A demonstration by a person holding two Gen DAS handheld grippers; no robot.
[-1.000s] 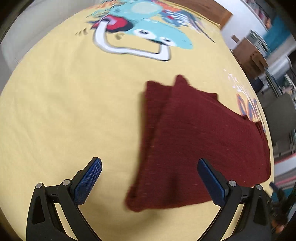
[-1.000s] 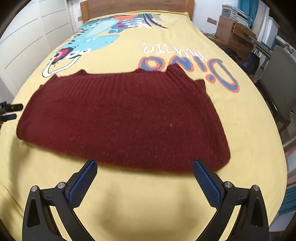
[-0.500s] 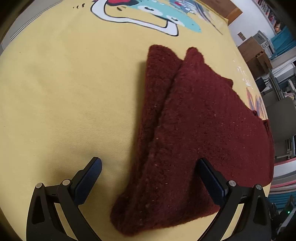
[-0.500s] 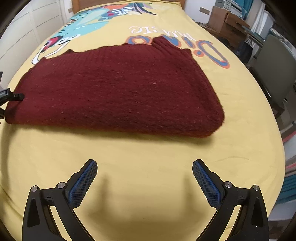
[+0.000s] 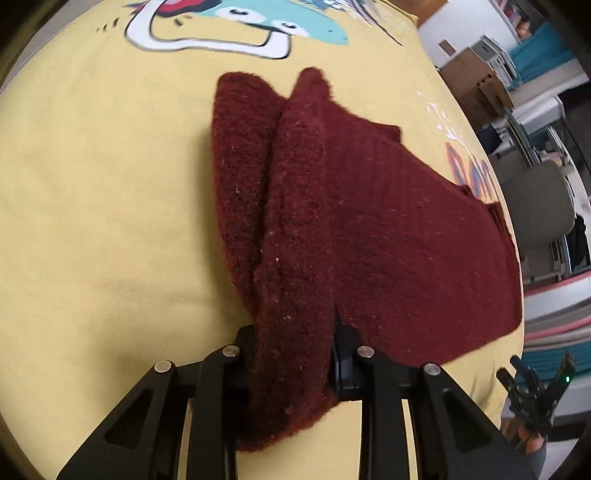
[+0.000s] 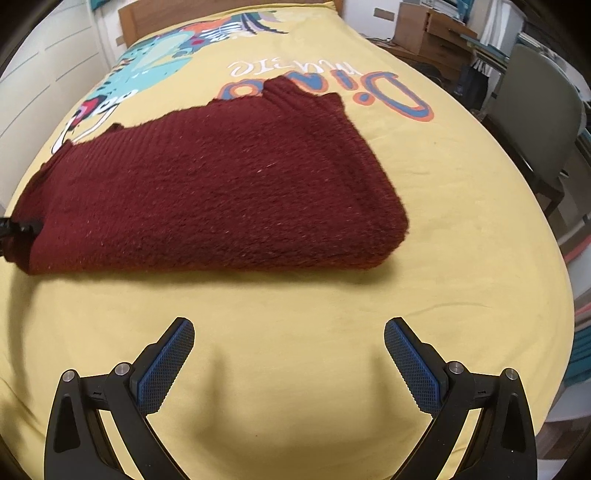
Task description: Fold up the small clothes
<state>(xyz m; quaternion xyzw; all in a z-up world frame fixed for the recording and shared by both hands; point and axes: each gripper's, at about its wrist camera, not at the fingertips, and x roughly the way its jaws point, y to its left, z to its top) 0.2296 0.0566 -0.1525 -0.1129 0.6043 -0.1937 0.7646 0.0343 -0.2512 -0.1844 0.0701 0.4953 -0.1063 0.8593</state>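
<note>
1. Two tongs work over one folded maroon knit sweater [image 6: 207,184]; it lies on a bed with a yellow cartoon-dinosaur bedspread [image 6: 295,295], filling the middle and left of the right wrist view.
2. Left tongs [image 5: 293,354], at the bottom centre of their own view, are clenched on the near corner of the sweater [image 5: 332,221]; the knit bunches up between the two arms and hangs below them.
3. Right tongs [image 6: 289,363] are released, spread wide at the bottom of their view; they hover above bare bedspread, apart from the sweater's near edge.
4. At the right wrist view's left edge, the left tongs' [image 6: 16,227] black tip meets the sweater's corner.
5. One grey chair [image 6: 535,107] stands beside the bed at the upper right; cardboard boxes [image 6: 424,29] sit behind it.
</note>
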